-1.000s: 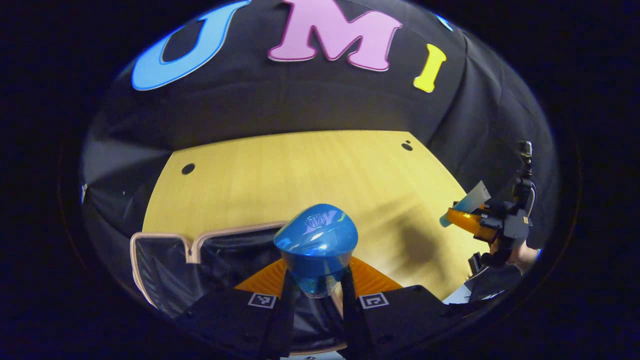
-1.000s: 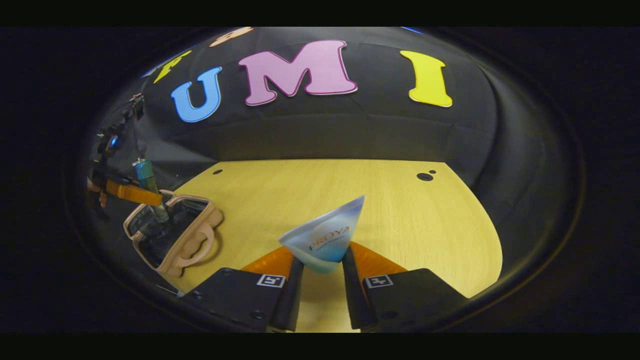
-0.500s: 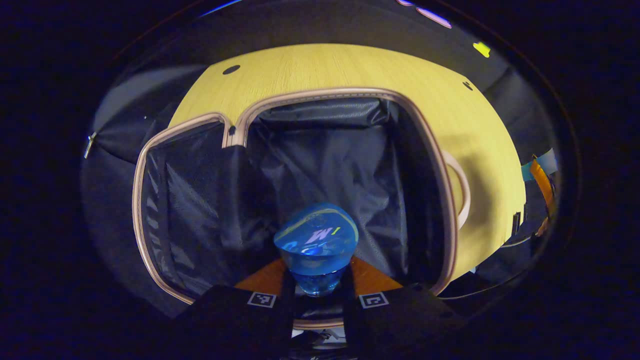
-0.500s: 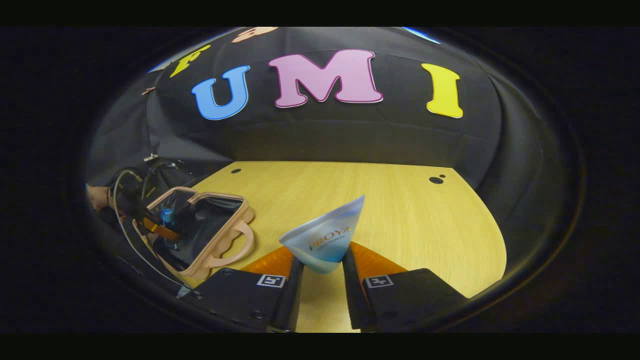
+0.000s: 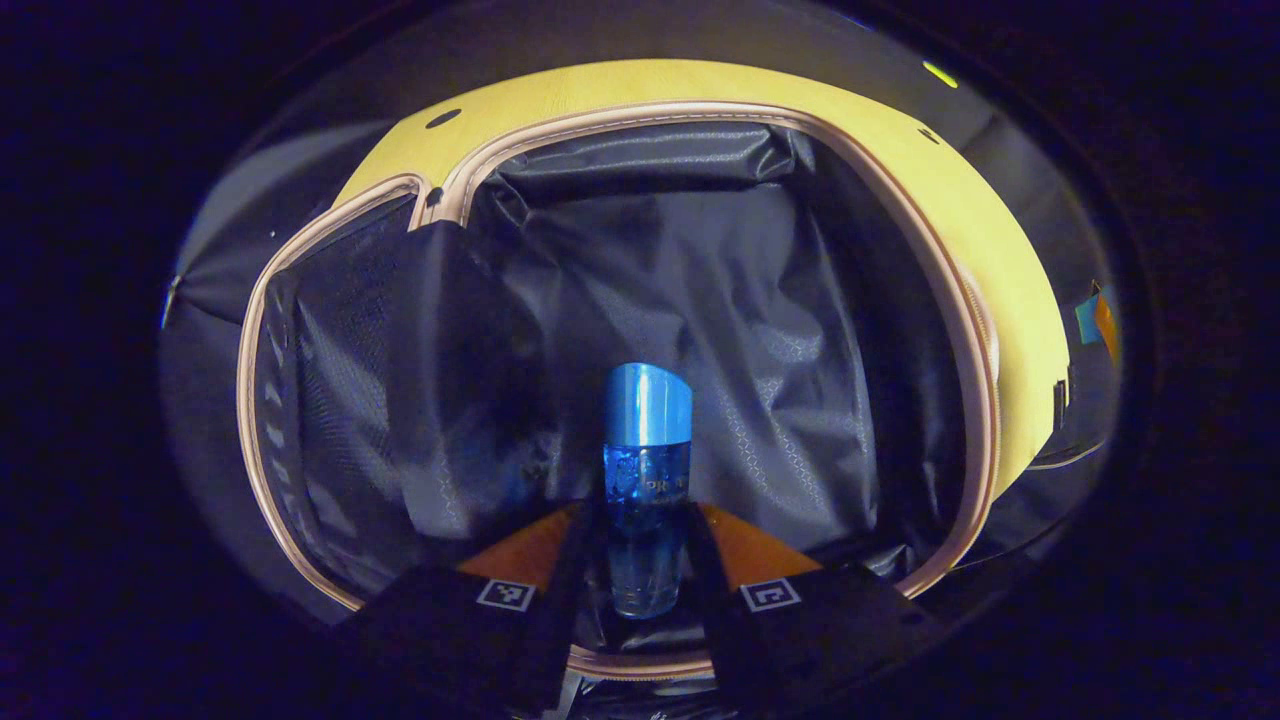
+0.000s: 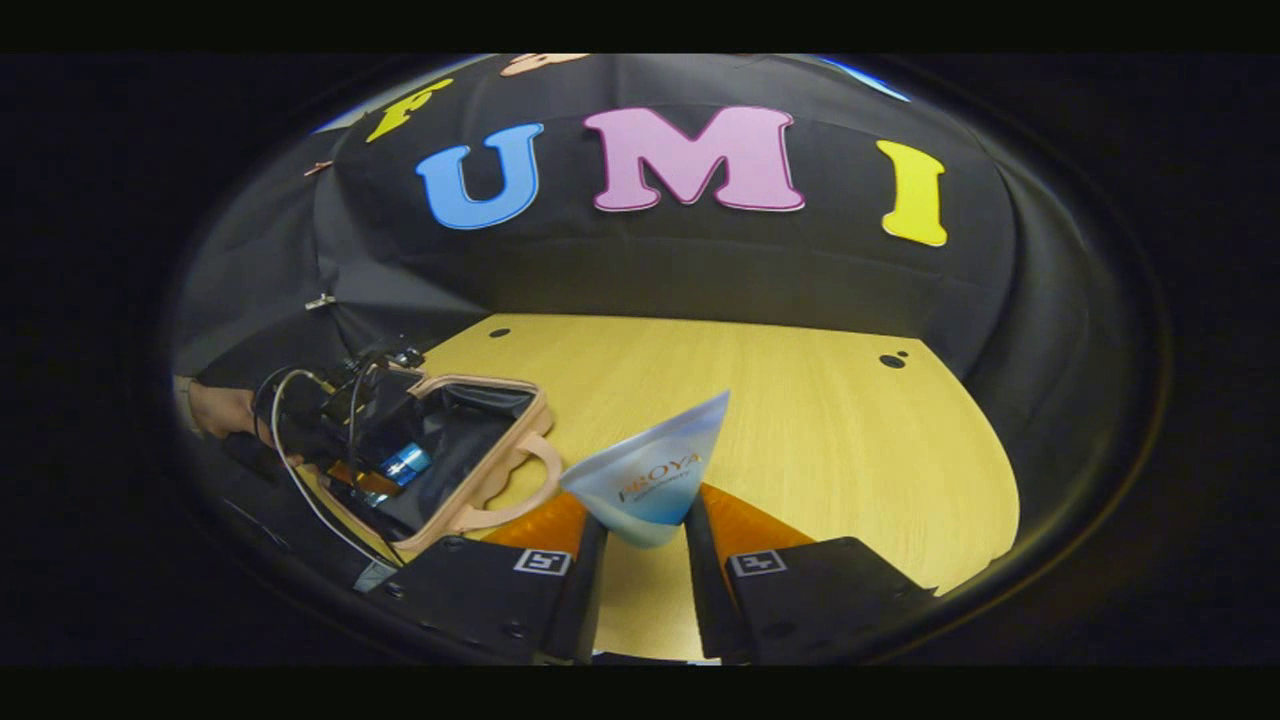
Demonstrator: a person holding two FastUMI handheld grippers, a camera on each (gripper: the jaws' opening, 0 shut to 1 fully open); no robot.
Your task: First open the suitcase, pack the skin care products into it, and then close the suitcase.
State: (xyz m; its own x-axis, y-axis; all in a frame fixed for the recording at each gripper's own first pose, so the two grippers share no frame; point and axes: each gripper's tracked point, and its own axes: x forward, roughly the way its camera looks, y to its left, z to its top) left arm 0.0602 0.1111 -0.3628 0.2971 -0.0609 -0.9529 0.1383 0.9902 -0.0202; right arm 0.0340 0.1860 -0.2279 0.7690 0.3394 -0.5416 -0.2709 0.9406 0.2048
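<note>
Blue-capped bottle (image 5: 647, 480) sits clamped between my left gripper's (image 5: 645, 560) fingers, one on each side, held low inside the open suitcase (image 5: 930, 260) over its black lining. My right gripper (image 6: 645, 555) has its two fingers closed on a pale blue tube (image 6: 655, 475), held above the wood surface (image 6: 800, 420), well apart from the suitcase. I count one bottle, one tube, one suitcase. In the right gripper view a hand (image 6: 222, 410) holds the left gripper at the case.
</note>
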